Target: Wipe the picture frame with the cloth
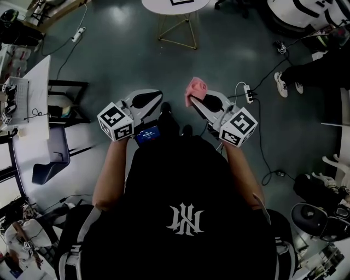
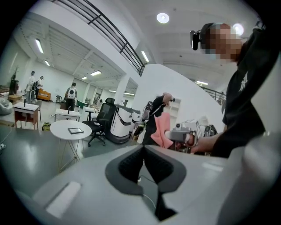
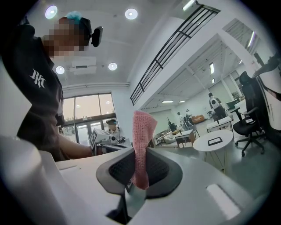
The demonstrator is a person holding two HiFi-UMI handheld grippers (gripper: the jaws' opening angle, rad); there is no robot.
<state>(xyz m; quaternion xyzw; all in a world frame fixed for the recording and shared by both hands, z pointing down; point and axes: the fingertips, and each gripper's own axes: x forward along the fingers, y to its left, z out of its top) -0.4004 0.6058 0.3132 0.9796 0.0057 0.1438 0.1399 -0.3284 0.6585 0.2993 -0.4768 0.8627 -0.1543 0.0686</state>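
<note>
A pink cloth (image 1: 196, 89) sticks out of my right gripper (image 1: 198, 101), which is shut on it; the cloth (image 3: 142, 145) stands up between the jaws in the right gripper view. My left gripper (image 1: 156, 100) is held level with it to the left, jaws together, with nothing in it (image 2: 143, 154). The left gripper view also catches the pink cloth (image 2: 163, 130) off to the right. A dark picture frame (image 2: 75, 130) lies flat on a round white table (image 1: 175, 6) ahead of me; it also shows as the frame (image 3: 214, 140) in the right gripper view.
I stand on a dark floor. A white desk (image 1: 33, 93) and a blue chair (image 1: 52, 156) are at my left. Power strips and cables (image 1: 249, 93) trail on the floor at right, near a seated person's feet (image 1: 288, 83). An office chair (image 2: 100, 121) stands beyond the table.
</note>
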